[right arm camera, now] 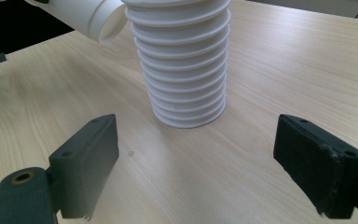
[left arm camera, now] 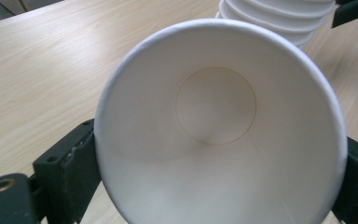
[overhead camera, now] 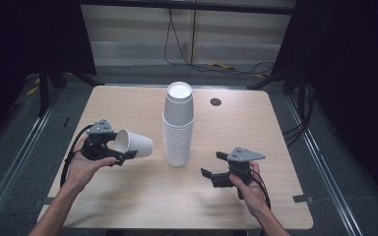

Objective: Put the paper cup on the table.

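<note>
We hold a single paper cup [overhead camera: 134, 143] sideways in the left claw [overhead camera: 109, 147], just left of the upside-down cup stack [overhead camera: 178, 125] mid-counter [overhead camera: 128, 196], right claw [overhead camera: 215, 167] wide and empty; next likely upend the cup onto the stack.

Cup stack [overhead camera: 178, 128] mid-table [overhead camera: 128, 196], single cup [overhead camera: 134, 143] left (sideways)

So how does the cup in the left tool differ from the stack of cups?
The single paper cup lies on its side, clamped in the left tool and held off the table; the cup stack stands upside down on the table, ungripped. The single cup's open mouth shows; the stack shows closed bases. Both are plain white paper.
</note>
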A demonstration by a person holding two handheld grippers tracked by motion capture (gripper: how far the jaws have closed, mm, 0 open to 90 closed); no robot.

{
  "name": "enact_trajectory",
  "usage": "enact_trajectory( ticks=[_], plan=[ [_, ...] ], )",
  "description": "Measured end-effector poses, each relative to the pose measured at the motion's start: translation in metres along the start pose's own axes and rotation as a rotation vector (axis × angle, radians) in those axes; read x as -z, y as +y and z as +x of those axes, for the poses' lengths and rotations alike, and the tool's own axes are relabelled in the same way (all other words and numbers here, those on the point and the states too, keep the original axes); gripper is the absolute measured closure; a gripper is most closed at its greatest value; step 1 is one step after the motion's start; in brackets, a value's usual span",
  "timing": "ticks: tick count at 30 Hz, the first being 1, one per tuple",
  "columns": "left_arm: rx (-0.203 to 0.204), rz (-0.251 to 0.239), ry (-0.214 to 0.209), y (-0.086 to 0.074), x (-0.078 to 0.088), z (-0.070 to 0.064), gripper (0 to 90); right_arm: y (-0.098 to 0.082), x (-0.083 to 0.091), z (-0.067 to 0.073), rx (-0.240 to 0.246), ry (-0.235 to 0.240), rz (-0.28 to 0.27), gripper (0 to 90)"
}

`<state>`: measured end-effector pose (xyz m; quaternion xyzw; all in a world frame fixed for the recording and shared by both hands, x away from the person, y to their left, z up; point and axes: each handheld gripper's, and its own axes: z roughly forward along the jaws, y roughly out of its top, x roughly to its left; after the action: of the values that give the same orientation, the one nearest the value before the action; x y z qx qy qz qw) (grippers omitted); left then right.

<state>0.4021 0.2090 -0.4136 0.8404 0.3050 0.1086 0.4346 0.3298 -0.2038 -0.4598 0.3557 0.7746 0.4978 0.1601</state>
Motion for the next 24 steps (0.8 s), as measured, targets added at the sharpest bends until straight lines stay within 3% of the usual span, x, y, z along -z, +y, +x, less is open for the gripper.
enact_trajectory(
  ticks=[3, 8, 13, 16, 24],
  plan=[
    [-0.037, 0.033, 0.043, 0.006, 0.001, -0.001, 7.9, 0.0, 0.0, 0.0, 0.002, -0.002, -0.007, 14.0],
    [-0.079, 0.137, 0.068, 0.005, -0.007, 0.003, 7.8, 0.0, 0.0, 0.001, 0.013, -0.006, -0.007, 14.0],
    [-0.073, 0.222, 0.084, 0.001, -0.02, 0.011, 7.7, 0.0, -0.002, 0.005, 0.017, 0.007, 0.003, 14.1],
    [-0.085, 0.235, 0.128, 0.004, -0.021, 0.014, 7.7, 0.0, -0.001, 0.006, 0.027, 0.005, -0.001, 14.1],
    [-0.107, 0.288, 0.158, 0.012, -0.024, 0.021, 7.6, 0.0, -0.003, 0.006, 0.025, 0.003, 0.01, 14.1]
  ],
)
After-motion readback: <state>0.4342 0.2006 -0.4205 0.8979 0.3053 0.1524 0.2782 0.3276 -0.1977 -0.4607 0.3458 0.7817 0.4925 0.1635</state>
